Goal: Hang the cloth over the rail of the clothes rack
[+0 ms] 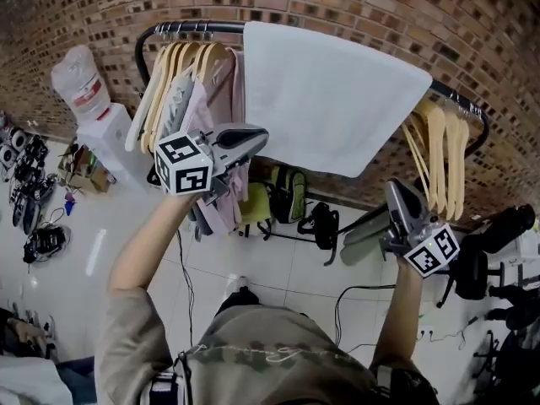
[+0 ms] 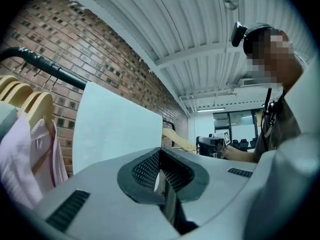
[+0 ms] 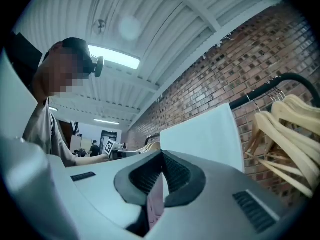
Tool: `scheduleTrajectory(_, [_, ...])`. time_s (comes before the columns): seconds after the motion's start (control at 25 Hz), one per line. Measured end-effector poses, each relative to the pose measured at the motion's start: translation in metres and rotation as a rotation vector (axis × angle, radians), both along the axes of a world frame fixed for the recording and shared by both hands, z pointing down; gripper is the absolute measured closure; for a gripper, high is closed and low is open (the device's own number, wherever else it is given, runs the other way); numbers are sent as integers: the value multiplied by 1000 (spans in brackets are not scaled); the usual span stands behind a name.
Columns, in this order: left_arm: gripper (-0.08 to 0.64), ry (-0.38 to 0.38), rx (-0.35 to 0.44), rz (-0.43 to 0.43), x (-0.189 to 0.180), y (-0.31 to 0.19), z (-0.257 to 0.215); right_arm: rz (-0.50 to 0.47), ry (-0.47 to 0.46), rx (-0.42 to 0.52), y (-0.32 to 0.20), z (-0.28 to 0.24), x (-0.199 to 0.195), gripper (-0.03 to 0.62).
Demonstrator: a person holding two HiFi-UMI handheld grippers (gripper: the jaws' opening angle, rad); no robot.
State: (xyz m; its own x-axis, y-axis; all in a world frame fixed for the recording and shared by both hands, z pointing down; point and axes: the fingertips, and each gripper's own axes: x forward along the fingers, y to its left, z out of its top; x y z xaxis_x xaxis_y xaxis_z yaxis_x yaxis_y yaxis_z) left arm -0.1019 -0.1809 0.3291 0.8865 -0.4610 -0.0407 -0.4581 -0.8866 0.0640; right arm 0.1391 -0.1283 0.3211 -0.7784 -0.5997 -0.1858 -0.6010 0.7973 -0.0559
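Observation:
A white cloth [image 1: 329, 99] hangs draped over the black rail [image 1: 194, 29] of the clothes rack, spread flat in front of the brick wall. My left gripper [image 1: 257, 139] is below the cloth's left edge, apart from it, jaws shut and empty. My right gripper [image 1: 395, 188] is below the cloth's right corner, also shut with nothing between its jaws. The left gripper view has the cloth [image 2: 115, 129] beyond the shut left gripper [image 2: 161, 156]. The right gripper view has the cloth [image 3: 205, 134] just past the shut right gripper [image 3: 161, 159].
Wooden hangers [image 1: 173, 74] with pale pink garments [image 1: 202, 116] crowd the rail's left end; more bare hangers [image 1: 439, 154] hang at its right end. Bags [image 1: 287, 194] sit on the floor under the rack. A water dispenser [image 1: 84, 91] stands at the left.

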Motion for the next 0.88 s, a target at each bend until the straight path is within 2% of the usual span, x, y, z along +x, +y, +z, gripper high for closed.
scheduleTrajectory(0.12, [554, -44, 30, -61, 18, 42, 11, -15, -1, -1, 32, 11, 6, 584])
scheduleTrajectory(0.24, [554, -125, 73, -126, 43, 91, 28, -32, 83, 22, 72, 24, 11, 584])
scheduleTrajectory(0.32, [554, -146, 65, -126, 64, 123, 41, -41, 150, 42, 98, 36, 16, 584])
scheduleTrajectory(0.44, [554, -121, 16, -127, 90, 166, 61, -59, 174, 31, 133, 53, 28, 584])
scheduleTrajectory(0.56, [554, -81, -12, -182, 103, 199, 72, -77, 103, -23, 159, 61, 39, 584])
scheduleTrajectory(0.68, [554, -68, 3, -230, 107, 225, 71, -54, 73, -47, 177, 69, 40, 584])
scheduleTrajectory(0.88, [554, -33, 68, -289, 97, 262, 56, -38, 68, -30, 211, 71, 21, 584])
